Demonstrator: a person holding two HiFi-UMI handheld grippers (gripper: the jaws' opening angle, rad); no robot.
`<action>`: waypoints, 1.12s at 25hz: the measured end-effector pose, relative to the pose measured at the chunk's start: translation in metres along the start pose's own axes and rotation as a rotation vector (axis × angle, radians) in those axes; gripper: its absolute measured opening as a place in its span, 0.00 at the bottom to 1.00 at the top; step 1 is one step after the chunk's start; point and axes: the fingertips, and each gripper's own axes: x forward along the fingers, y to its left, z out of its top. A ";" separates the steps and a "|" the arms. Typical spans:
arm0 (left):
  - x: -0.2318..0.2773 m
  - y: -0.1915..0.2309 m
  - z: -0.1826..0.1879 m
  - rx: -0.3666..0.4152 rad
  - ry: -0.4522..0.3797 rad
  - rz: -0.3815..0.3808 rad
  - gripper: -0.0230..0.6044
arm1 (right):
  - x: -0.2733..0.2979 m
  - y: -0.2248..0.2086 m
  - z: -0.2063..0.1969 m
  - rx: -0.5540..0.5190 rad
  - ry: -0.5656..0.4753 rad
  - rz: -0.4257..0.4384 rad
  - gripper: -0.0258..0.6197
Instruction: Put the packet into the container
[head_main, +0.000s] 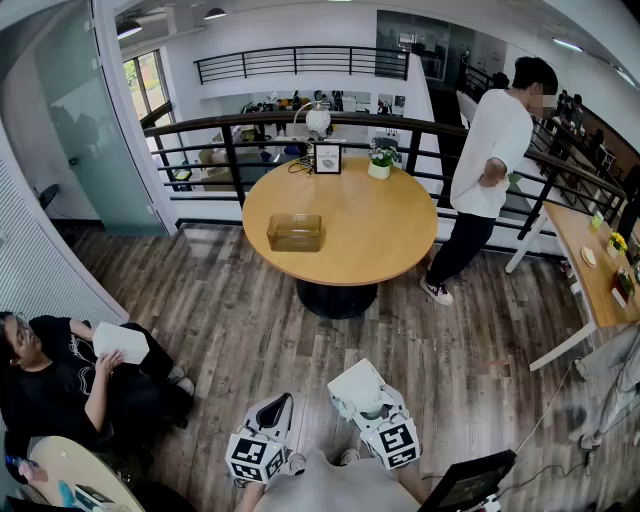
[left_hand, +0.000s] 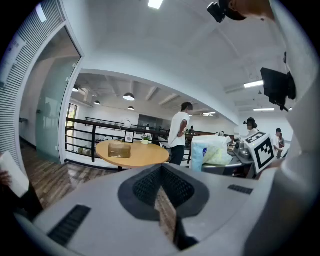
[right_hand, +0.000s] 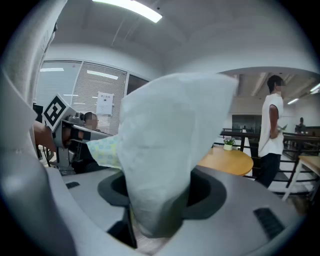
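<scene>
A clear amber container (head_main: 294, 232) stands on the left part of a round wooden table (head_main: 375, 235), several steps ahead of me across the wood floor. My right gripper (head_main: 366, 396) is at the bottom of the head view, shut on a white, soft packet (head_main: 356, 383). In the right gripper view the packet (right_hand: 167, 145) fills the space between the jaws and sticks up past them. My left gripper (head_main: 272, 416) hangs beside it, shut and empty. The left gripper view shows its own closed jaws, the far container (left_hand: 119, 149) and the packet (left_hand: 209, 151) at right.
A person in a white shirt (head_main: 488, 170) stands at the table's right side. Another person (head_main: 55, 375) sits on the floor at lower left holding paper. A picture frame (head_main: 327, 158), plant pot (head_main: 380, 165) and lamp line the table's far edge by a black railing (head_main: 250, 125).
</scene>
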 end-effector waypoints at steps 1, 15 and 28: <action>0.000 0.001 0.001 0.000 -0.001 0.001 0.04 | 0.001 0.000 0.004 -0.002 -0.003 -0.001 0.43; 0.007 -0.008 0.002 -0.003 0.006 0.021 0.04 | 0.000 -0.002 0.003 0.018 -0.009 0.066 0.43; 0.026 -0.045 -0.001 0.010 0.020 0.059 0.04 | -0.013 -0.029 -0.012 0.014 -0.011 0.127 0.44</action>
